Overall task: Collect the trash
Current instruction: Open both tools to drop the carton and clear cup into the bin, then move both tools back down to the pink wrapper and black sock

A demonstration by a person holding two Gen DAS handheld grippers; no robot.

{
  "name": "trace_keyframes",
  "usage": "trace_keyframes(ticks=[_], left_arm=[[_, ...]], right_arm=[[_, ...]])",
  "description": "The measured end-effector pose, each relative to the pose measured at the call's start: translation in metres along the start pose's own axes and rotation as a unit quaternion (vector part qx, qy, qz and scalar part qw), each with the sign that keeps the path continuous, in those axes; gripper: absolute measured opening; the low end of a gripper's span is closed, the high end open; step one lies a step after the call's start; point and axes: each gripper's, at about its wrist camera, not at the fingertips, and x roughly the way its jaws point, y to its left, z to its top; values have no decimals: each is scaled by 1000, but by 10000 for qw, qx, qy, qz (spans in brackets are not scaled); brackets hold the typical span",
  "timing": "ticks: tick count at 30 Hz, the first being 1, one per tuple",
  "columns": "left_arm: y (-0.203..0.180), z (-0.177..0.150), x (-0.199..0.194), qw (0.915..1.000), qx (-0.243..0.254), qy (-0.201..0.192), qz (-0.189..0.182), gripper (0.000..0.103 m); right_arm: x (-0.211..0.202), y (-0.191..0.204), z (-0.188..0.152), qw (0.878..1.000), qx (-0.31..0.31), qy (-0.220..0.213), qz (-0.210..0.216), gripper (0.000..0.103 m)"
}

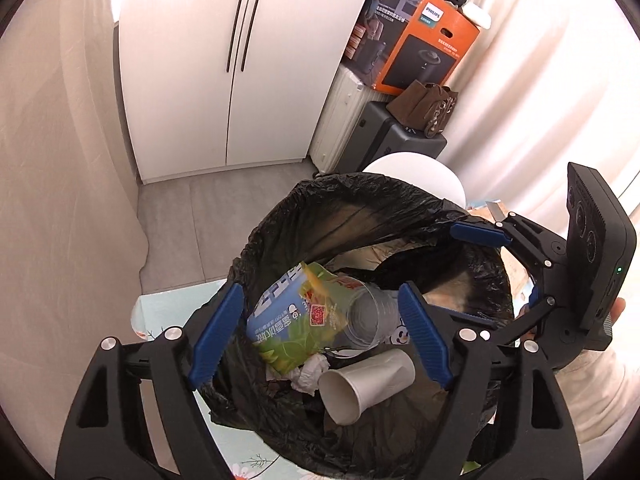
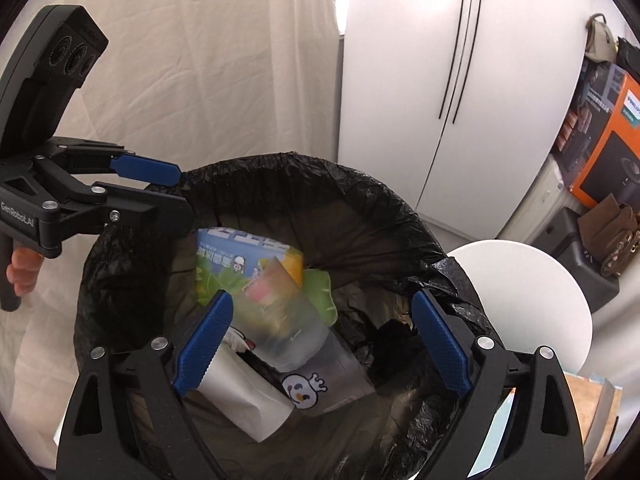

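- While both hand-held grippers hang over the black plastic trash bag (image 1: 360,208), the step in hand looks like dropping rubbish in: a clear plastic cup (image 2: 288,328), blurred in the right wrist view, lies between the spread fingers of the right gripper (image 2: 320,344).
- The right gripper stands wide open, gripping nothing; whether the clear cup is falling or resting on the pile, I cannot tell.
- The left gripper (image 1: 316,336) is also spread open and empty, above the near rim of the bag.
- Inside the bag lie a blue-and-green printed snack wrapper (image 1: 288,320), a white paper cup (image 1: 364,384) on its side and crumpled white tissue (image 1: 308,372).
- A white round plate (image 2: 532,304) sits just beyond the bag's rim.
- Next, I judge, each gripper must lift clear of the rim without snagging the liner and seek remaining trash.
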Motion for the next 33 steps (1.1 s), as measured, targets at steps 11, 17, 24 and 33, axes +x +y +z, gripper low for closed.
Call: trace_keyframes(ticks=[11,17,24,33], left_arm=[[-18,-32,-63,9961,-265,-543,645,97],[-28,-73,-77,9932,-590,-545,837,97],[-42,-120,-78,9909,-747,-276,1081,97],[-71,-170,-64,9911,-733,-49,1111,97]], right_arm=[[-66,-7,-19,9988,175,-449,-6,89],[-91,-10,-46,9984,237,-495,103,89],[-99,-13,-80,9987,318,-365,179,89],[-104,-12,-133,9993,264,-16,254,89]])
